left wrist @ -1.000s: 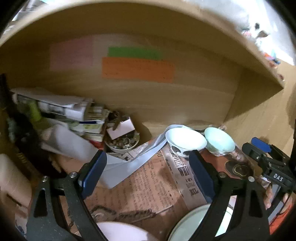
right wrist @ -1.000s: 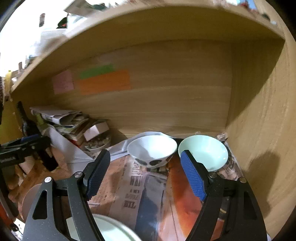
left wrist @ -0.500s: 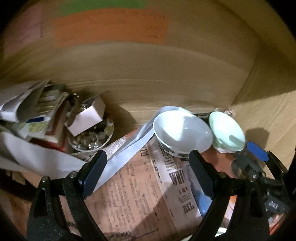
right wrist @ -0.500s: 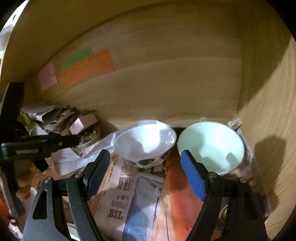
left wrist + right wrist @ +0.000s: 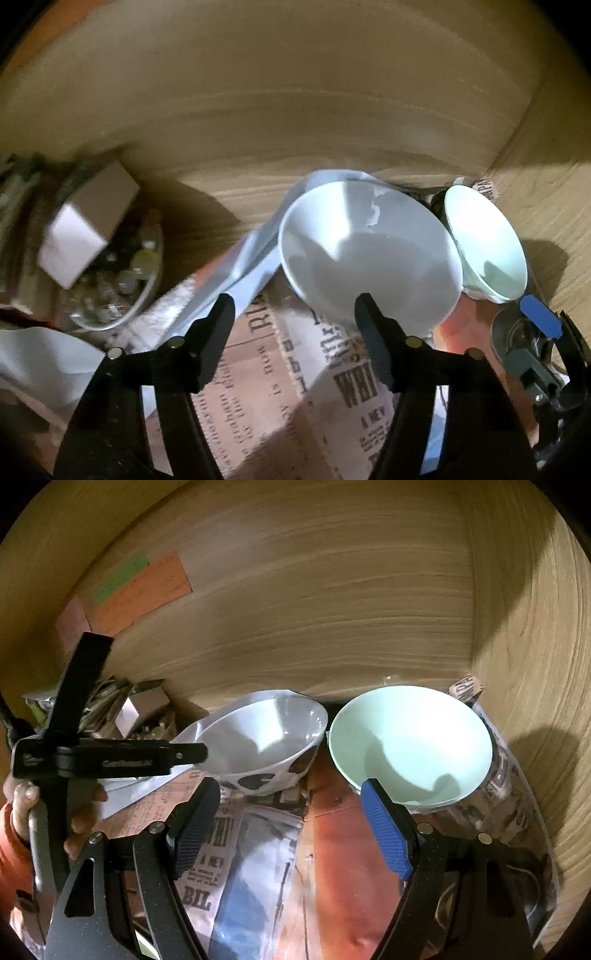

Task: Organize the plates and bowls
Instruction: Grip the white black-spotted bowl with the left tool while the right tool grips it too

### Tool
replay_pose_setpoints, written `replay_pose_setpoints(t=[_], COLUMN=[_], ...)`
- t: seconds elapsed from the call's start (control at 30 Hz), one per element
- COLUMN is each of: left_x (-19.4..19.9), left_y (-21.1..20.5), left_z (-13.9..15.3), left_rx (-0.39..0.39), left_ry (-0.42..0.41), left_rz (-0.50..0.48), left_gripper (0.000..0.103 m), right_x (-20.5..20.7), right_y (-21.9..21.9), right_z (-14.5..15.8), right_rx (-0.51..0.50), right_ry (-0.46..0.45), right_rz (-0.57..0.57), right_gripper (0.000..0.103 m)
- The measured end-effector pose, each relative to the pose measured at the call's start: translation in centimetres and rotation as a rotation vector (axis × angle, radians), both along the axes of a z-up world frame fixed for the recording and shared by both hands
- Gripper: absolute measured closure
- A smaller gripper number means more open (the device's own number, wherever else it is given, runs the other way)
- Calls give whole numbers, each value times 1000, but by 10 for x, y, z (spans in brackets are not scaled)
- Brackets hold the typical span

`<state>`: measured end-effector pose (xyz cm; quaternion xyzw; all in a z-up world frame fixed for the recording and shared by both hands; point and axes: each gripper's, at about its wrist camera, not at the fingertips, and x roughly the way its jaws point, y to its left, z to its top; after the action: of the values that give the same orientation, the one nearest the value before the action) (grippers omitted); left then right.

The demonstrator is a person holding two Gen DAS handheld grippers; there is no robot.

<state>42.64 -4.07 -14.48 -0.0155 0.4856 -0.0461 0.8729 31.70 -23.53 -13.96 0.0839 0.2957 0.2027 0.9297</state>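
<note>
Left wrist view: we are looking down past the left gripper, whose jaws have just been closing in and are now standing partly apart with nothing pressed between them; only newspaper is showing in the gap. Its right finger tip is lying in front of the near rim of the white bowl, and we cannot tell whether it is touching. The white bowl is sitting on the newspaper, tilted toward us, with the mint-green bowl just beside it on the right, close to the wooden side wall. The blue pad of the right gripper is poking in at the right edge. To the left, a glass dish of small odds and ends is carrying a small cardboard box, blurred. Behind everything the wooden back panel is rising.

From the right wrist, we are seeing the right gripper standing open and empty above the newspaper, its right pad in front of the mint-green bowl. The white bowl, dark-spotted outside, is sitting left of it, the two nearly touching. The left gripper is reaching in at the white bowl's rim, a hand in an orange sleeve holding it. Orange, green and pink notes are sticking to the back panel.
</note>
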Motion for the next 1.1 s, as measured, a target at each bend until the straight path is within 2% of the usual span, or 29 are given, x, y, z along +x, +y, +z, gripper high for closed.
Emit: replay_pose_setpoints(t=[0.07,0.13,0.17,0.3,0.4,0.5,0.8,0.87,0.97,1.1], left_x=[5,8,9,6,3,-4,-41,-49,-58,-62], left_y=[-2,-7,-10,-21,-19,-14,-11,-11,-15,-21], left_z=[-4,-10,-13,-15,-15,-13,-14,-14,-15,-18], left_rx=[-11,-15,-16,61,64,58,113,118,125,131], left_ry=[15,35,43,24,32,49,76,83,86,82], left_rz=[-12,-35,-47,-84,-98,-109,-214,-241,-276,-298], left_gripper=[47,62,67,74,79,80,81,81,81,81], right_x=[1,3,4,7,8,9,10,10,15,22], right_y=[0,0,0,2,3,3,10,13,16,19], right_z=[0,-1,-2,-5,-7,-8,-14,-16,-22,-33], right_rx=[-1,-7,-10,-27,-28,-30,-29,-29,-23,-43], right_ry=[1,5,8,13,18,19,41,56,99,149], right_rz=[-2,-3,-3,-8,-6,-6,32,53,81,78], right_gripper=[27,27,27,27,27,27,29,41,52,62])
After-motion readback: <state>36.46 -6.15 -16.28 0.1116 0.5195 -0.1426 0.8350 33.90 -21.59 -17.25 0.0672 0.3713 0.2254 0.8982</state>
